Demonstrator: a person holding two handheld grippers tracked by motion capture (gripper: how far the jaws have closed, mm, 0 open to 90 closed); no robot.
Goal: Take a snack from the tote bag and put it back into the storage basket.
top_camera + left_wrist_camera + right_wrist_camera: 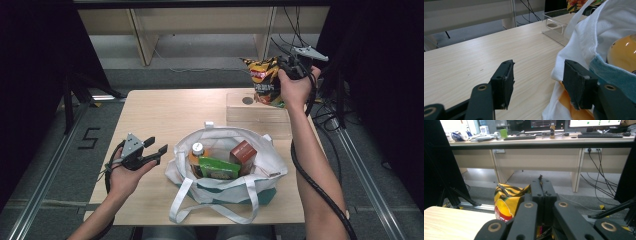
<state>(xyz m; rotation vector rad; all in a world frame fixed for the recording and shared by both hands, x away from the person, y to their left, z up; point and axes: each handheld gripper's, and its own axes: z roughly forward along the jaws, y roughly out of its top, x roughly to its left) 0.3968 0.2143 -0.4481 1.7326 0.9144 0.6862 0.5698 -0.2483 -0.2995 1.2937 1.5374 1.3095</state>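
Observation:
A yellow and black chip bag (265, 80) hangs in the air over the table's far right corner, with my right gripper (292, 65) shut on its top edge. In the right gripper view the closed jaws (543, 187) pinch the bag (507, 202) at its crumpled top. A white tote bag (270, 165) stands open at the table's near middle. It holds an orange drink bottle (197, 152), a green packet (218, 169) and a brown box (243, 151). My left gripper (156, 145) is open just left of the tote, nothing between its jaws (537, 75).
A clear plastic box (255, 112) sits on the wooden table (160, 110) at the far right, under the raised chip bag. The tote's straps (185, 205) hang toward the near edge. Desks and cables stand beyond the table.

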